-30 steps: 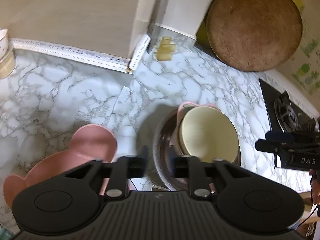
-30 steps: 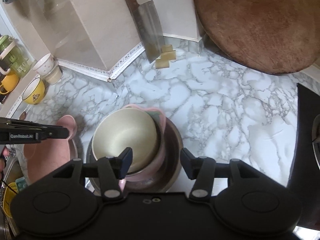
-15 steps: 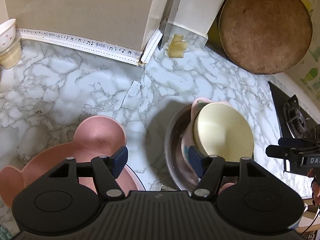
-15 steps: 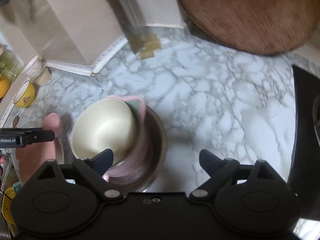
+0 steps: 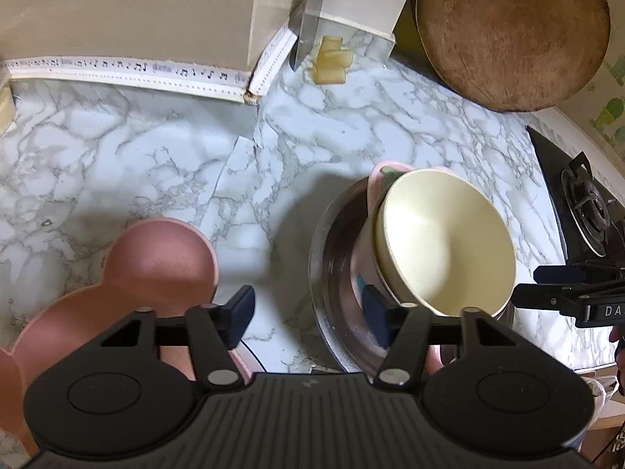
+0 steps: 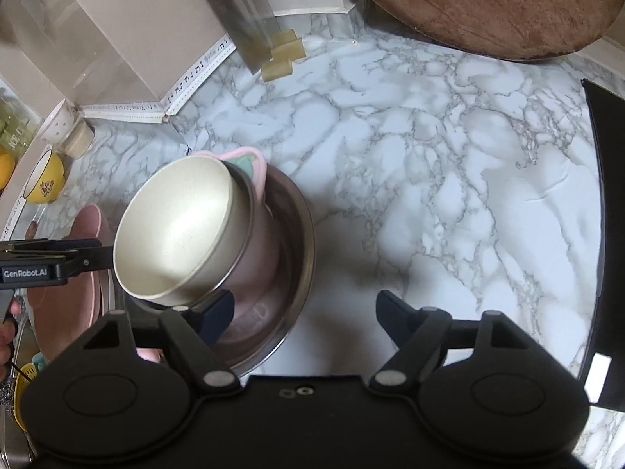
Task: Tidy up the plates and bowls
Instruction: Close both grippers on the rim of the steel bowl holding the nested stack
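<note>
A cream bowl (image 5: 445, 242) sits tilted on a pink bowl (image 5: 361, 269) inside a steel bowl (image 5: 332, 273) on the marble counter; the stack also shows in the right wrist view (image 6: 175, 230). A pink bear-shaped plate (image 5: 129, 285) lies to its left. My left gripper (image 5: 308, 314) is open and empty, hovering between the plate and the steel bowl. My right gripper (image 6: 304, 314) is open and empty, just right of the stack, its left finger near the steel bowl's (image 6: 297, 273) rim.
A round wooden board (image 5: 511, 31) leans at the back right. A cleaver (image 5: 308, 11) and yellowish blocks (image 5: 332, 62) stand at the back wall. A gas stove (image 5: 586, 211) is at the right. A yellow bowl (image 6: 45, 183) and white cups (image 6: 64, 129) sit far left.
Both grippers opened wide over the last second. The left gripper drew back slightly; the right one shifted right, so the bowl stack now sits further left in its view.
</note>
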